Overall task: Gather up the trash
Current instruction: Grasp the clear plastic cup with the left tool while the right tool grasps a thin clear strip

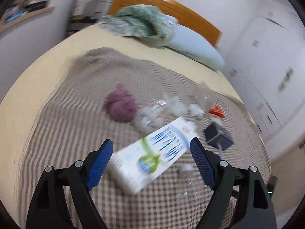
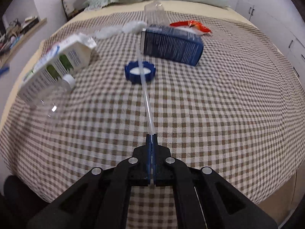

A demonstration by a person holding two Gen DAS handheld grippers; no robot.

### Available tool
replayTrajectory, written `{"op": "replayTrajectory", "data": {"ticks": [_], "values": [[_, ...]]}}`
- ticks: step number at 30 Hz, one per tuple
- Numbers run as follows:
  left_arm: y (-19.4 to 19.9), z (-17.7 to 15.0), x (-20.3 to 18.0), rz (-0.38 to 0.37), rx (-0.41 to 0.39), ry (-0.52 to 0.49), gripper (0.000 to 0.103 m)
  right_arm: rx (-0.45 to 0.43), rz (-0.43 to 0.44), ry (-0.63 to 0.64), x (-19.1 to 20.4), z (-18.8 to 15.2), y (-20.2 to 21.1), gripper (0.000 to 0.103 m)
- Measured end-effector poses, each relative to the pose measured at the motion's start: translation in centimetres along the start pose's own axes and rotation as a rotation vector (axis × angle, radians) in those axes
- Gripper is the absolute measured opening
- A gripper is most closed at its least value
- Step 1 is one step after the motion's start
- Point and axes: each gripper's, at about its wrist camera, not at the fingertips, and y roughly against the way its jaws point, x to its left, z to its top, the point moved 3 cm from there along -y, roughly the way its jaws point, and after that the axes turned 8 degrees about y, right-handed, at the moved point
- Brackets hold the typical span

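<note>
1. A thin clear plastic straw (image 2: 145, 93) was pinched at its near end by the right gripper (image 2: 152, 136), jaws fully closed, above the brown-and-white checked bedspread (image 2: 219, 105).
2. Past the straw lay a blue ring-shaped lid (image 2: 140, 72) and a dark blue carton (image 2: 171, 44).
3. The left gripper (image 1: 151, 148) stood wide open, empty, over a white-and-green carton (image 1: 150, 154).

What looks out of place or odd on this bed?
Litter is scattered across the checked blanket: a white carton and a dark blue carton lying on their sides, a clear bottle, a blue lid, a red wrapper. The right gripper is shut on a clear straw.
</note>
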Motion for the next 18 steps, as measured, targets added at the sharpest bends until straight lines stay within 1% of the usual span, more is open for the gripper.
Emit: {"op": "replayTrajectory", "data": {"ticks": [1, 2, 4, 6, 7, 9, 10, 11, 12, 13, 14, 15, 16, 17, 18], "values": [[-0.9, 1.5, -0.7, -0.038, 0.027, -0.019, 0.080, -0.017, -0.004, 0.000, 0.0, 0.1, 0.0, 0.001], [-1.8, 2.7, -1.1, -0.048, 0.052, -0.030, 0.080, -0.040, 0.001, -0.009, -0.5, 0.2, 0.4, 0.001], [-4.9, 6.2, -2.4, -0.034, 0.123, -0.072, 0.080, -0.106, -0.002, -0.023, -0.9, 1.3, 1.8, 0.001], [-8.5, 9.1, -3.6, 0.007, 0.174, -0.093, 0.080, -0.175, -0.006, -0.036, -1.4, 2.8, 3.7, 0.000], [-10.8, 10.4, -4.4, 0.019, 0.218, -0.112, 0.080, -0.214, -0.007, -0.037, -1.8, 3.7, 4.8, 0.000], [-14.8, 11.8, -5.9, 0.056, 0.298, -0.133, 0.080, -0.282, -0.019, -0.024, -2.3, 5.5, 6.9, 0.000], [-17.1, 12.1, -6.9, 0.080, 0.343, -0.154, 0.080, -0.312, -0.024, -0.018, -2.9, 6.5, 7.6, 0.000], [-18.6, 12.1, -7.6, 0.091, 0.369, -0.181, 0.080, -0.333, -0.025, -0.014, -3.4, 7.2, 8.3, 0.000], [-20.4, 11.9, -8.8, 0.109, 0.394, -0.234, 0.079, -0.359, -0.029, -0.005, -3.9, 7.9, 9.2, 0.000], [-21.9, 11.3, -10.0, 0.136, 0.398, -0.294, 0.076, -0.372, -0.032, 0.006, -4.6, 8.3, 9.7, 0.000], [-23.2, 10.7, -11.0, 0.154, 0.404, -0.351, 0.070, -0.375, -0.034, 0.015, -5.1, 8.6, 9.8, 0.000], [-25.1, 9.6, -12.6, 0.174, 0.423, -0.438, 0.068, -0.382, -0.043, 0.016, -5.7, 8.8, 10.0, 0.000], [-26.2, 9.1, -13.2, 0.196, 0.432, -0.472, 0.068, -0.384, -0.043, 0.015, -6.3, 8.9, 9.8, 0.000], [-28.0, 8.2, -13.8, 0.246, 0.448, -0.514, 0.068, -0.384, -0.041, 0.011, -6.8, 8.8, 9.6, 0.000], [-29.2, 7.8, -13.9, 0.282, 0.465, -0.532, 0.068, -0.384, -0.037, 0.002, -7.3, 8.6, 9.6, 0.000]]}}
